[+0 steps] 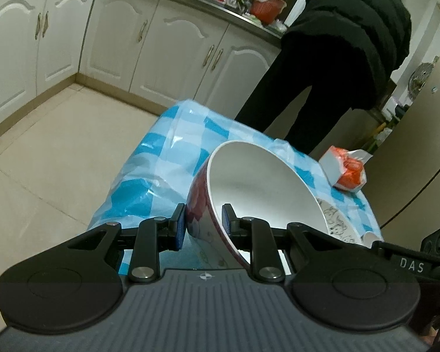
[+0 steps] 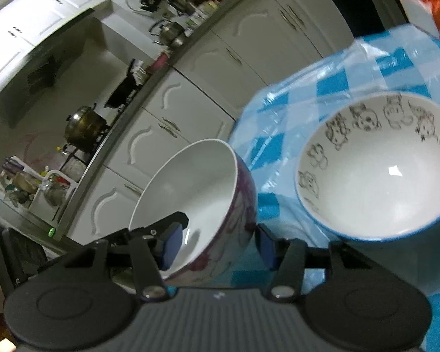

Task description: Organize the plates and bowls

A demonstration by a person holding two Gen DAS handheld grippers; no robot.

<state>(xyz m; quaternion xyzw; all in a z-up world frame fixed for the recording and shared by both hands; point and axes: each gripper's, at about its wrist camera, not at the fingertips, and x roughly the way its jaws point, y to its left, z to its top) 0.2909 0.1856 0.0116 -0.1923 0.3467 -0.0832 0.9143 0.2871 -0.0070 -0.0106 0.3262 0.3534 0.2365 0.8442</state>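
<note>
Right wrist view is motion-smeared; countertop clutter [image 2: 82, 129] unreadable. I can't tell if the right pad [image 2: 267, 245] touches the red-patterned bowl [image 2: 237, 205]. Cartoon bowl [image 2: 375, 170] clipped by the right edge. Left view: that bowl [image 1: 337, 223] is mostly hidden behind the red one [image 1: 264, 187]; person [image 1: 337, 58] cut at the top.

We see a glossy glazed ceramic bowl [image 1: 267, 182] at twelve o'clock on a shiny, crinkled plastic tablecloth [image 1: 149, 187].
</note>
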